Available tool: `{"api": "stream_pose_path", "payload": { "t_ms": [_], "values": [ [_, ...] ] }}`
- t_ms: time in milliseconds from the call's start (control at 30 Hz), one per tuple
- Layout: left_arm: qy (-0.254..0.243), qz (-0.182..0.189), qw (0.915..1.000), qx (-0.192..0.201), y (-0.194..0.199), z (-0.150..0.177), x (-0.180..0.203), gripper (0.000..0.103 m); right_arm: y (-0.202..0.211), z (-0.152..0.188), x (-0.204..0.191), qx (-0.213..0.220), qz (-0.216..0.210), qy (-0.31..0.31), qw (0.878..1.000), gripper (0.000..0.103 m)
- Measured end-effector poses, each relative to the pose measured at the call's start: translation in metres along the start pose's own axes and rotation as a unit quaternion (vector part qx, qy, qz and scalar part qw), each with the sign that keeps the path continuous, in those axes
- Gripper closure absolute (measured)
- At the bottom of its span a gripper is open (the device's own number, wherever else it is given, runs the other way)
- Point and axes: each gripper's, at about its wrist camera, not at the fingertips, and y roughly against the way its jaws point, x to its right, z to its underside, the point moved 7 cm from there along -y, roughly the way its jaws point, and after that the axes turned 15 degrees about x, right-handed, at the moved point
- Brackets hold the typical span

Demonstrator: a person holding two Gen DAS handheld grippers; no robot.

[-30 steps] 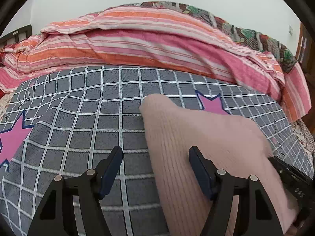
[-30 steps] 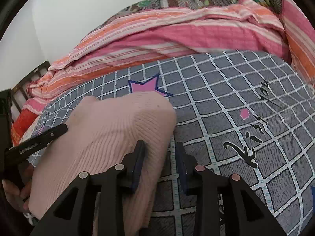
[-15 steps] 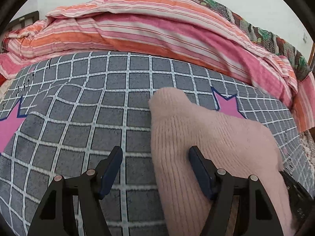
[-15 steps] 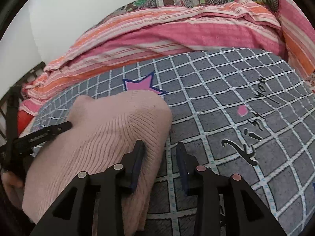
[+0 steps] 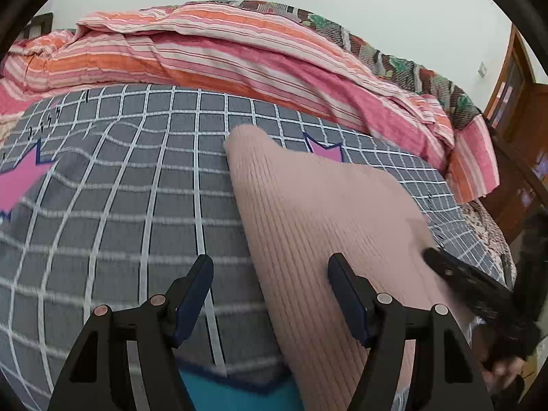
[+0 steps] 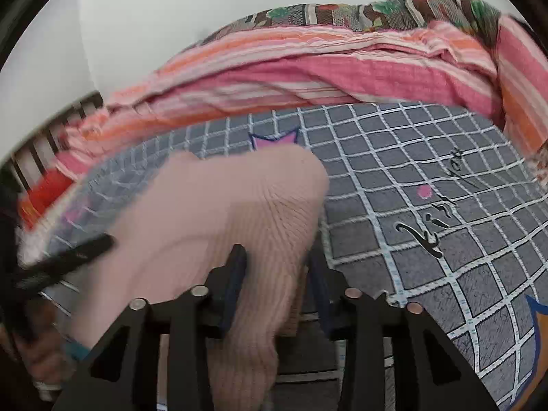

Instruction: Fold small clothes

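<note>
Lying on the grey checked bedspread [image 5: 144, 185], the pink ribbed knit garment [image 5: 328, 212] is seen with its rounded far end pointing toward the striped pink-and-orange quilt [image 5: 239, 58] heaped at the back of the bed. Its near right edge is gripped by the right claw [image 6: 277, 281], whose two fingers are clenched on a raised ridge of the knit. The left claw [image 5: 270, 294] is held released, its fingers spread wide: one finger sits over the bare bedspread, the other over the knit, and the garment's left edge runs between them. Open bedspread is left on both sides of the garment, wider to the left in the left wrist view and to the right in the right wrist view. Black script printed on the bedspread [image 6: 428, 226] is shown only by the right wrist view, along with a slatted headboard [image 6: 41, 150]. A wooden door [image 5: 517, 92] is shown only by the left wrist view.
</note>
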Motion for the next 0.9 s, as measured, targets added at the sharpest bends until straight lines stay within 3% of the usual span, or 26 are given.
{"api": "stream_pose_path", "payload": {
  "t_ms": [333, 500, 700, 900],
  "values": [
    [-0.012, -0.008, 0.9999, 0.001, 0.026, 0.015, 0.007, 0.035, 0.024, 0.006, 0.014, -0.01, 0.029, -0.014, 0.999, 0.058],
    [-0.012, -0.006, 0.9996, -0.025, 0.034, 0.032, 0.012, 0.035, 0.033, 0.009, 0.016, -0.024, 0.034, -0.038, 0.998, 0.058],
    [-0.042, -0.039, 0.9975, -0.042, 0.056, 0.035, 0.024, 0.036, 0.058, 0.012, 0.012, -0.045, 0.044, -0.028, 0.998, 0.058],
    [-0.042, -0.044, 0.9971, -0.045, 0.093, 0.036, 0.035, 0.035, 0.097, 0.032, 0.011, -0.059, 0.052, -0.03, 0.996, 0.058]
  ]
}}
